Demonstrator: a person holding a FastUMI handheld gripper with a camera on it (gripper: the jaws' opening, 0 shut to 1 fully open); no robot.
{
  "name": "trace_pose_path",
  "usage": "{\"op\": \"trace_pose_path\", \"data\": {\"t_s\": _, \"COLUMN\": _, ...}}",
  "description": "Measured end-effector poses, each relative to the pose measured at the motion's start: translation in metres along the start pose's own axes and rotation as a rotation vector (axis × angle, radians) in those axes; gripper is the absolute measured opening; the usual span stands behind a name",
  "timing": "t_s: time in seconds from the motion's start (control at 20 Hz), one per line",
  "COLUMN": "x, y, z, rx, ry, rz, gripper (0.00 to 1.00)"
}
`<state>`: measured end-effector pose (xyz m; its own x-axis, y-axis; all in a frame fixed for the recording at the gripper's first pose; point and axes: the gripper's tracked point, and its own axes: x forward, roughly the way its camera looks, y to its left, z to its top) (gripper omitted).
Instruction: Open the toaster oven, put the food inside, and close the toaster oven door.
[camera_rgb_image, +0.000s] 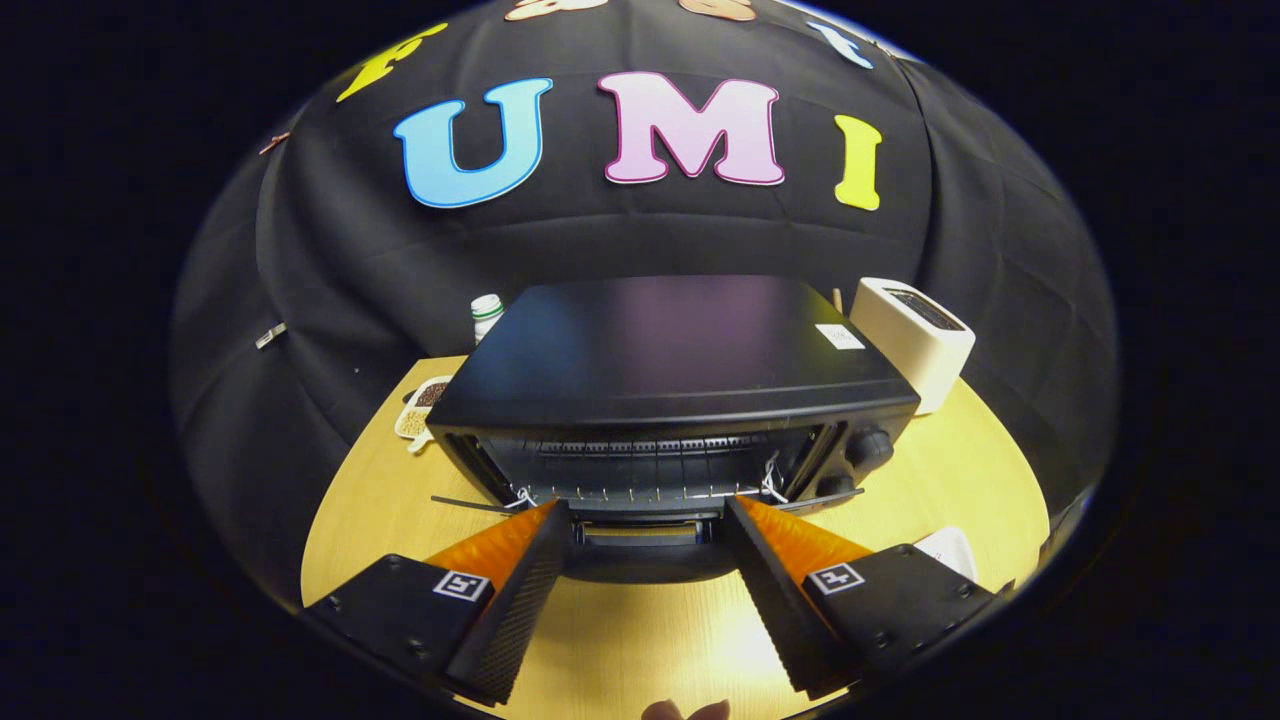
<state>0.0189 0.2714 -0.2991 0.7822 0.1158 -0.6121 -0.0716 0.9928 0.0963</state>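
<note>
While its two fingers (520, 575) are standing spread wide with nothing pinched between them, the tool (648, 512) is hovering low over the pale wooden tabletop (640, 640), with fingertips of a person's hand (685, 711) showing at the nearest rim behind it. Just ahead of the fingertips, the door (640, 552) of the black toaster oven (670, 385) is lying folded down toward the tool, its edge sitting between the two tips. Beyond it the oven cavity is gaping open, a wire rack (640, 470) running across inside; whether food is lying on it cannot be told. Knobs (868, 448) are sitting on the oven's right front. A dish (422, 408) is resting left of the oven, a white bottle (487, 315) is standing behind that corner, and a white appliance (915, 340) is sitting at the oven's far right.
</note>
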Motion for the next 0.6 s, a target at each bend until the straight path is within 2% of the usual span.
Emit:
{"op": "trace_pose_path", "data": {"t_s": 0.15, "x": -0.009, "y": -0.001, "z": -0.023, "rx": -0.018, "ry": 0.028, "rz": 0.007, "gripper": 0.99}}
{"op": "trace_pose_path", "data": {"t_s": 0.6, "x": -0.016, "y": -0.011, "z": -0.113, "rx": 0.006, "ry": 0.226, "rz": 0.022, "gripper": 0.99}}
